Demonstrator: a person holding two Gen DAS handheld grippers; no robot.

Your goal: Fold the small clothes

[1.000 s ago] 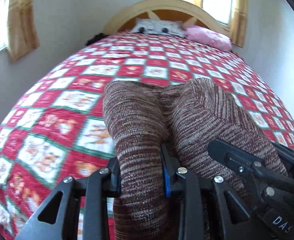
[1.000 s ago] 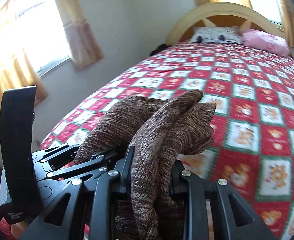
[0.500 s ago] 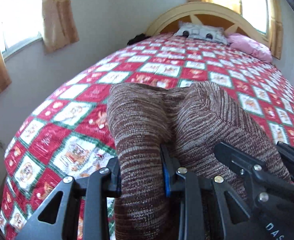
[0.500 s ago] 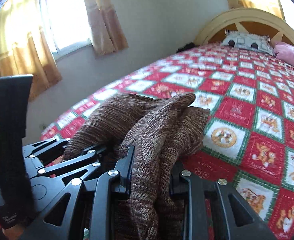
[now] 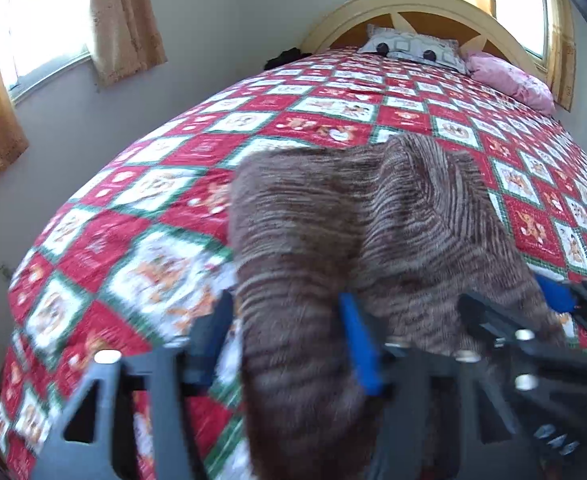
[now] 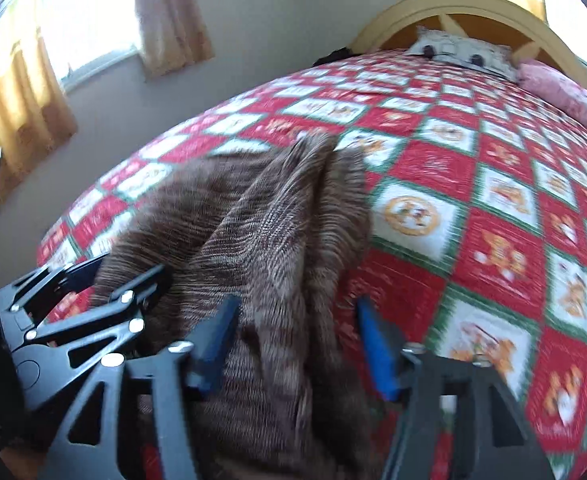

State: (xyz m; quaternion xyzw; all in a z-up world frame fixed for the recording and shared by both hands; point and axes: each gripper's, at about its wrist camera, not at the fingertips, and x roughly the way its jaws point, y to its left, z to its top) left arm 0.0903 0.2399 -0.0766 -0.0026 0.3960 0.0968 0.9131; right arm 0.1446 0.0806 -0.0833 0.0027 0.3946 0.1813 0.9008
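On a bed spread with a red, white and green patchwork quilt (image 5: 165, 216), a brown marled knit garment (image 5: 333, 216) lies bunched near the foot of the mattress as a pair of hand-held grippers lets it go. The left gripper (image 5: 285, 320) has just been opening: its blue-padded fingers (image 5: 357, 344) stand apart with a thick roll of the knit between them, one pad brushing the cloth and a sliver of quilt showing beside the other, so nothing is clamped. The right gripper (image 6: 297, 332) has likewise just been opening, its jaws spread around a ridge of the same garment (image 6: 277, 240) with a clear gap on one side. The step in hand appears to be laying the folded edge down and releasing it; doing that well likely means drawing both tools straight back along their own line, so that the fingers slide off the loose knit without snagging a loop or dragging the fold open, and then pressing the humped ridge flat, since the cloth sits in rumpled rolls rather than in a neat layer. The two grippers work close side by side, each visible at the edge of the other's view, and could knock together on the way out. Farther up the bed a grey patterned pillow (image 5: 413, 46) and a pink pillow (image 5: 509, 80) rest against the arched headboard (image 5: 417, 4), well apart from the work, and curtained windows (image 5: 121, 16) light the room.
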